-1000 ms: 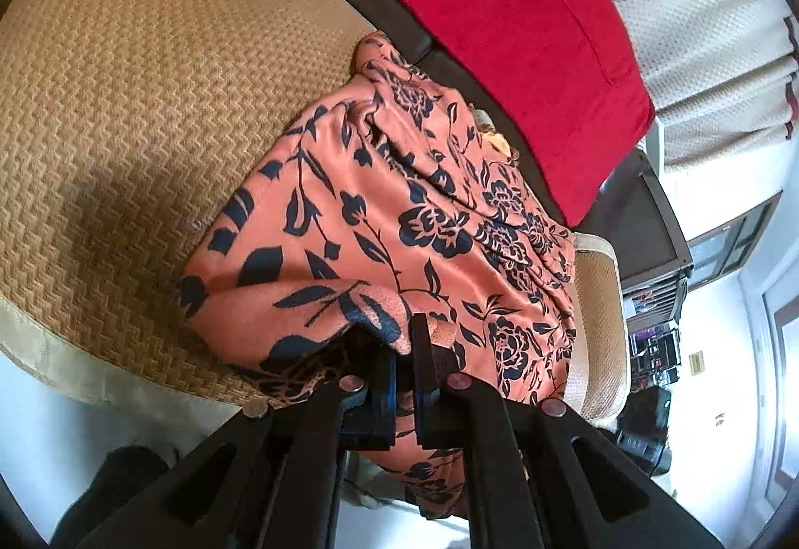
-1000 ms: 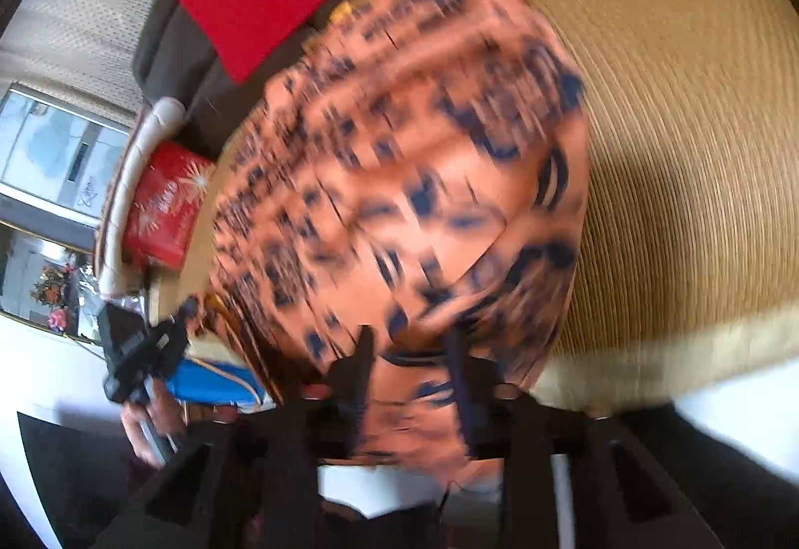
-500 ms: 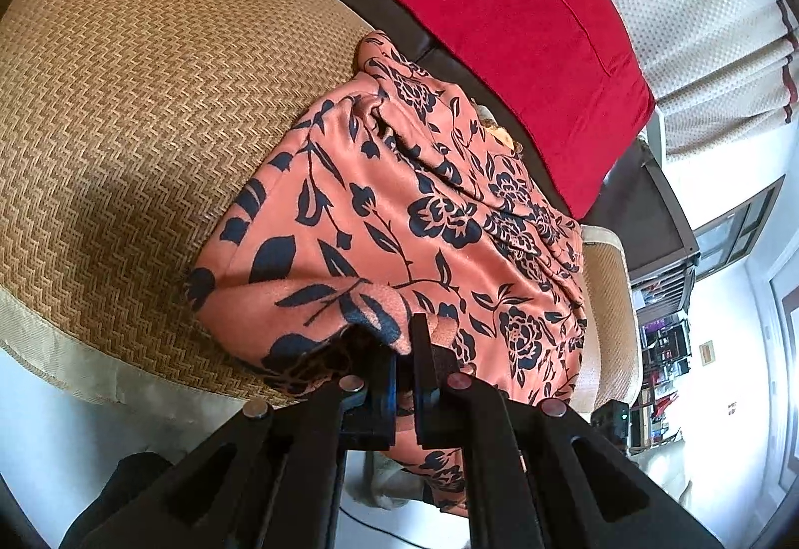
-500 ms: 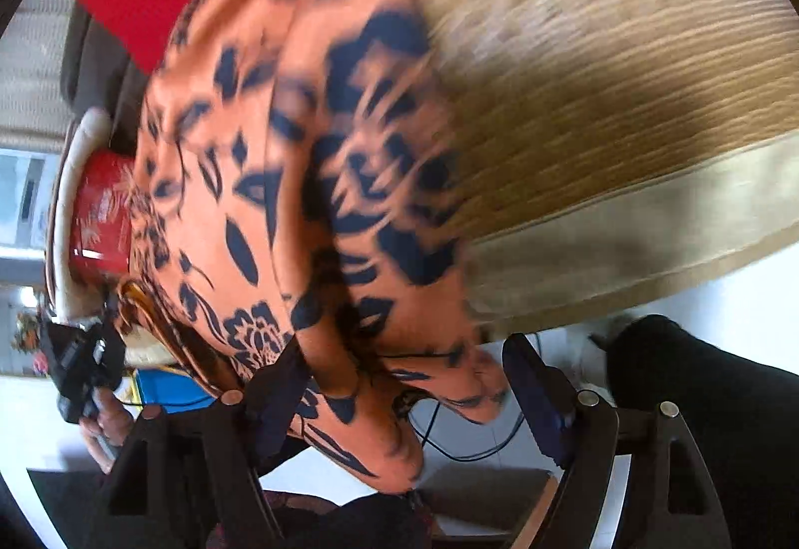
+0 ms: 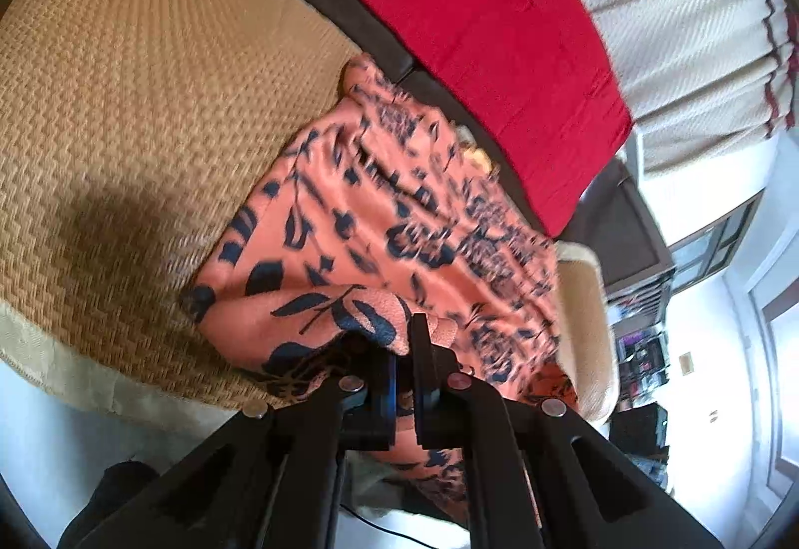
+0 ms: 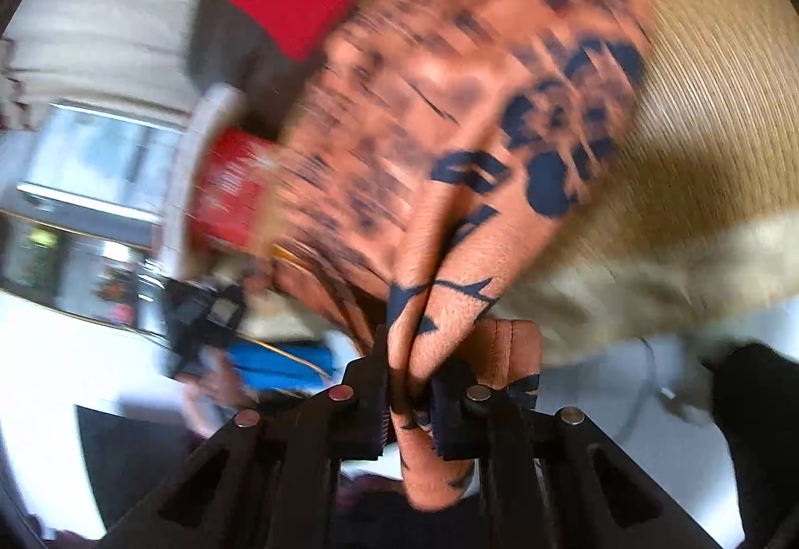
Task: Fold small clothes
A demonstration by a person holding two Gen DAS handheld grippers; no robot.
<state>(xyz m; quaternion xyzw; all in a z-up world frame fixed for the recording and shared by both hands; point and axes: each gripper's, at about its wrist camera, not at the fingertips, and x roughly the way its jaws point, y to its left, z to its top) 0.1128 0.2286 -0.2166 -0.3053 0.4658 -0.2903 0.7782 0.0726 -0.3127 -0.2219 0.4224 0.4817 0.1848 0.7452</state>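
Our right gripper (image 6: 409, 399), wide open half a second ago, is now clamped on a bunched edge of the orange floral garment (image 6: 449, 110); its view swung right, blurring.

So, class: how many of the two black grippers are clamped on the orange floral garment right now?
2. The left gripper pinches the near edge of the orange, dark-flowered garment lying on the woven tan cushion; the right gripper clamps a bunched fold.
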